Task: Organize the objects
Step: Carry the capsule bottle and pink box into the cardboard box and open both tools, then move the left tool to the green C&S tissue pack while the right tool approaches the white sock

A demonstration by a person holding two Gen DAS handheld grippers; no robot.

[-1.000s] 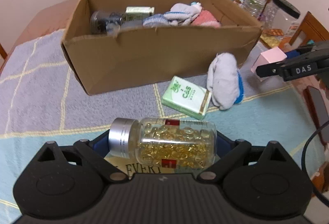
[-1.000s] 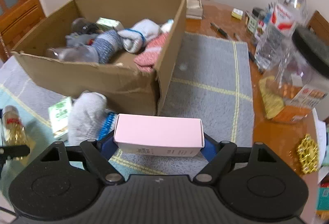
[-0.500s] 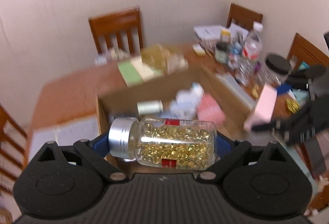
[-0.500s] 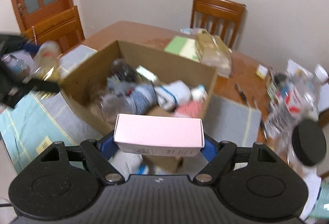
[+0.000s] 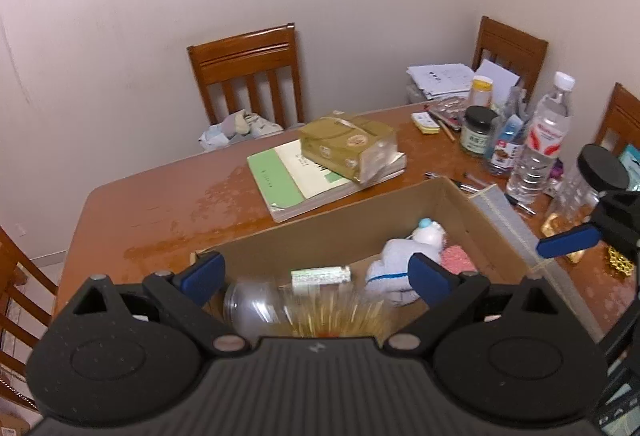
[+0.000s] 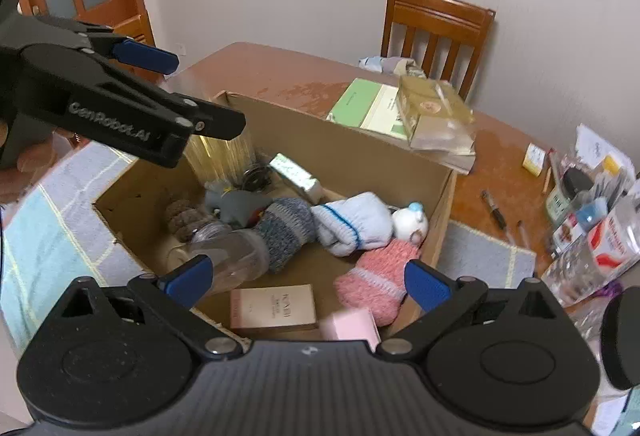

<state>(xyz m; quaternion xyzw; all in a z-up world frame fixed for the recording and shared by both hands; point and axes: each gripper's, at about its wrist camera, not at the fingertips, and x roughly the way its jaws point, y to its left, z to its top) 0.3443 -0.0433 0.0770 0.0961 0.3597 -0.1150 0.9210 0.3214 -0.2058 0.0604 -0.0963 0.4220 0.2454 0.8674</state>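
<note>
Both hand-held grippers gape, jaws opening, over the box. Falling pink carton: light, stiff, best held across its flat sides.

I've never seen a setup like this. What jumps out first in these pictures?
The open cardboard box on the table, stuffed with rolled socks and small boxes. A blurred bottle of golden capsules is dropping below the open left gripper, while a pink box falls below the right gripper, whose jaws are opening.

Wooden chair, green books, water bottle on brown table.
</note>
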